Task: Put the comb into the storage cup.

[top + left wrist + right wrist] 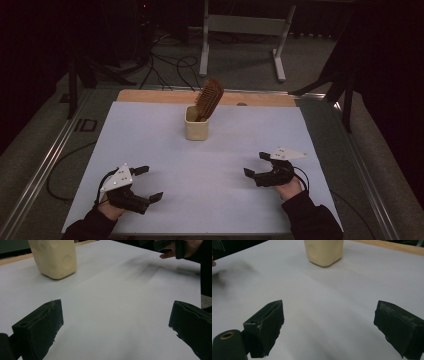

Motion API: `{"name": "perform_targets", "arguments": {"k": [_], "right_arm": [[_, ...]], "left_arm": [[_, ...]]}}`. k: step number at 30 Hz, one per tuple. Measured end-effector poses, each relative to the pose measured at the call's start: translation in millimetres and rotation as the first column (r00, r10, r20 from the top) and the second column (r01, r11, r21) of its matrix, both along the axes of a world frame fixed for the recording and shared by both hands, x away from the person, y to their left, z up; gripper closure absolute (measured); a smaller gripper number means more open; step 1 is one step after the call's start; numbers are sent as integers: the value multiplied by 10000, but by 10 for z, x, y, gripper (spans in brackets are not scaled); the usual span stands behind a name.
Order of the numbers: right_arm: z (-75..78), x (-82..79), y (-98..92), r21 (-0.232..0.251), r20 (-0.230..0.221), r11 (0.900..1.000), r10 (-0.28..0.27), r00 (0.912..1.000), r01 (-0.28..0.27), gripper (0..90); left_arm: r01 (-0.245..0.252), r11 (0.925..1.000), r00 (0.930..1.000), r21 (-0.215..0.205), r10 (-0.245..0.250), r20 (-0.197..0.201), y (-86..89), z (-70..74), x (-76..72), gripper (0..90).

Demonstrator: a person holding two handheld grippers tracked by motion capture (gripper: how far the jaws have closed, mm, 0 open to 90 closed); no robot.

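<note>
A cream-coloured cup (196, 128) stands upright at the back middle of the white table sheet (210, 200). A brown hairbrush (208, 99) stands in it, bristle head up, leaning right. My left gripper (149, 183) rests open near the front left, nothing between its jaws. My right gripper (256, 164) rests open at the front right, also empty. In the left gripper view the cup (55, 258) sits ahead at upper left, between the wide-apart jaws (115, 322). In the right gripper view the cup (323, 250) stands ahead at top centre, beyond the open gripper (329, 322).
A wooden strip (160, 96) borders the table's far edge. Behind the table stands a white metal frame (245, 30) with cables on the floor (170, 70). Metal rails (47, 160) run along both sides of the table.
</note>
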State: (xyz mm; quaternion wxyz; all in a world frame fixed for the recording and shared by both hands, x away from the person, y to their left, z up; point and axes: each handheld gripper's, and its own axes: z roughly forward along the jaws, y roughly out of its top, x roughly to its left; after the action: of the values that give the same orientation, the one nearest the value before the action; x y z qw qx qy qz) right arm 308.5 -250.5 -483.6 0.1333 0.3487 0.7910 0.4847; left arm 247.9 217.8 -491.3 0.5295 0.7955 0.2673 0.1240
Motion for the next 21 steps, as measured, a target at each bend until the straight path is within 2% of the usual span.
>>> {"name": "perform_targets", "arguments": {"k": [9,15,21], "right_arm": [[-59,-170,-111,-84,245,9994,-338,9991,340,89],[-103,-275,-195,35,321,9984,-567,9979,566,90],[-140,-365,-244,196,123,9963,-836,9964,833,90]], "left_arm": [[9,10000,10000,85,-9,12,2,-6,1,0],[21,10000,10000,83,-21,11,1,-8,-1,0],[119,9999,9999,119,-118,-22,-6,-18,-4,0]]}}
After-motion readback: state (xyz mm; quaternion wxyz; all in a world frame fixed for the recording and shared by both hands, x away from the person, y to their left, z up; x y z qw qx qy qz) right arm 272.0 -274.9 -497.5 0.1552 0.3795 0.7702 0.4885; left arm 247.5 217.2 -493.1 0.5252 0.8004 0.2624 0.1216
